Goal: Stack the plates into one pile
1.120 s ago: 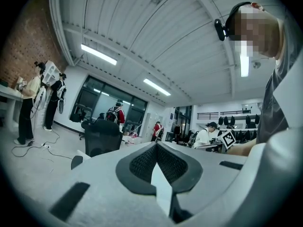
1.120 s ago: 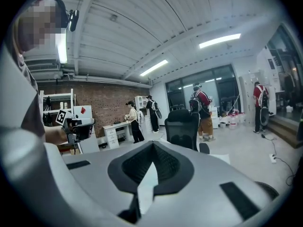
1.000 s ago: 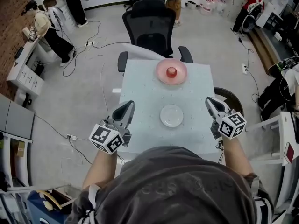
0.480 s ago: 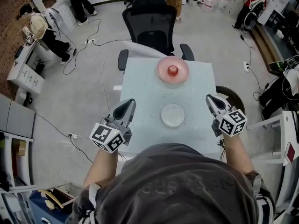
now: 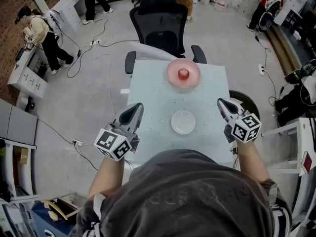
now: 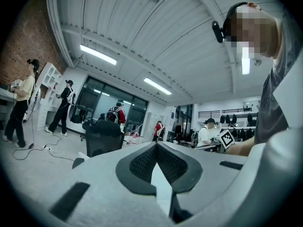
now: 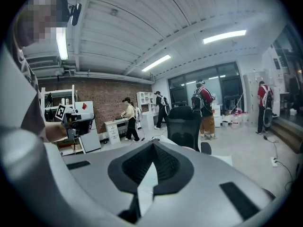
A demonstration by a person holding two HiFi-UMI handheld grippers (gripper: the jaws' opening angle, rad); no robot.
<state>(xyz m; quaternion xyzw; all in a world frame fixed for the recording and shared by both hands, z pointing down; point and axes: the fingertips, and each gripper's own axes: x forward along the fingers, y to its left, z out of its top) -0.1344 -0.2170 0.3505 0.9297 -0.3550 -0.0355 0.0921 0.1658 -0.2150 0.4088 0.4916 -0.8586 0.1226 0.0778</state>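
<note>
Hovering either side of the white plate (image 5: 183, 122), the left gripper (image 5: 135, 108) and right gripper (image 5: 222, 103) were closed and empty; the pink plate (image 5: 174, 76) lay beyond.

We are looking steeply down from the head onto the desk (image 5: 148, 102), close below us. The cameras on the left tool (image 5: 136, 109) and right tool (image 5: 222, 104) are facing roughly level across the room; all views are sharing the far black chair (image 5: 159, 19).
</note>
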